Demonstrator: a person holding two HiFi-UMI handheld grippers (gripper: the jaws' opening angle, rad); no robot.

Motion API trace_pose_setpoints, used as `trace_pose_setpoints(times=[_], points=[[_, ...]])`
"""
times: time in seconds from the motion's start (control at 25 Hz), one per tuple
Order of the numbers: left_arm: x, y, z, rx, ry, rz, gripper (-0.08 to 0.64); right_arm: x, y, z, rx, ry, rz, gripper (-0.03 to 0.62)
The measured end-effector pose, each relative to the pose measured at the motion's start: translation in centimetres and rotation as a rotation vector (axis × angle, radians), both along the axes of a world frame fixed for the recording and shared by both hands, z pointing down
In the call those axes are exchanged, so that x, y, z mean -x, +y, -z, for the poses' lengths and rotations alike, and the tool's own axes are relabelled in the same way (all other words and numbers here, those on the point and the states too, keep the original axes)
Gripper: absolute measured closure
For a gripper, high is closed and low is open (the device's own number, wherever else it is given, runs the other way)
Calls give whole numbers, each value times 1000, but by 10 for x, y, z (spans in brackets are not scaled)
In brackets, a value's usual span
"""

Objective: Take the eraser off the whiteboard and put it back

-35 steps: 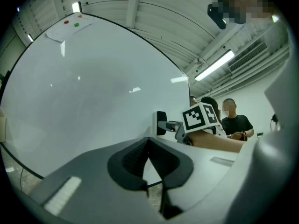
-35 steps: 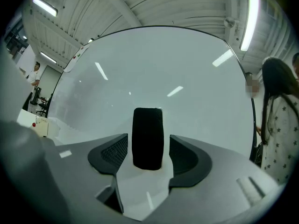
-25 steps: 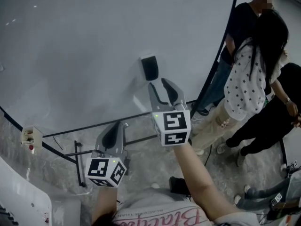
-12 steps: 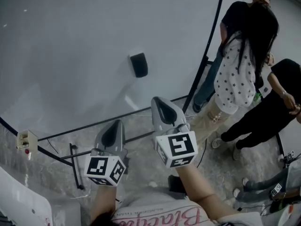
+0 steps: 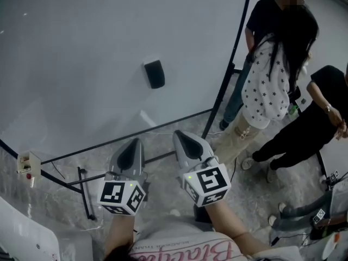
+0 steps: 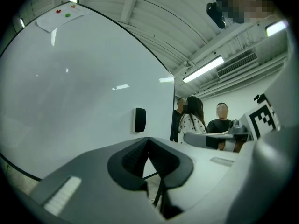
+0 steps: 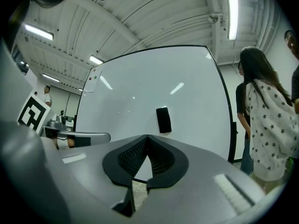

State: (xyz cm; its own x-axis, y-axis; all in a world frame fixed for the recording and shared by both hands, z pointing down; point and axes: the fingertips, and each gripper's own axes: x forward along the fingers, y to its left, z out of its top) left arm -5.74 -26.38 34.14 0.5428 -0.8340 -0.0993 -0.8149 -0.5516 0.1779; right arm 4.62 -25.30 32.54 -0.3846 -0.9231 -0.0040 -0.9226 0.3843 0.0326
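Pinching the black rectangular eraser (image 5: 154,74) (likely light, soft) across its narrow sides suits; your left gripper (image 5: 133,144) and right gripper (image 5: 184,138) are closed, empty.

The whiteboard (image 5: 81,53) before you is smooth and glossy, catching streaks of ceiling light, and sits in a thin black frame (image 5: 225,80) that looks like metal. The eraser (image 5: 154,74) on it is matt black. Your left claw (image 5: 132,144) and right claw (image 5: 182,137) have smooth, satin grey plastic shells. Their pads (image 7: 133,157) are black, matt and finely ribbed. The floor (image 5: 65,200) looks like mottled stone.
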Motion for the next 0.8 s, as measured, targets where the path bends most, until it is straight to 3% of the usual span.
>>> trace_pose_setpoints(times=[0.8], points=[[-10,10,3,-16,-1,-11,560,-13,15,-12,25,-42,-6,592]])
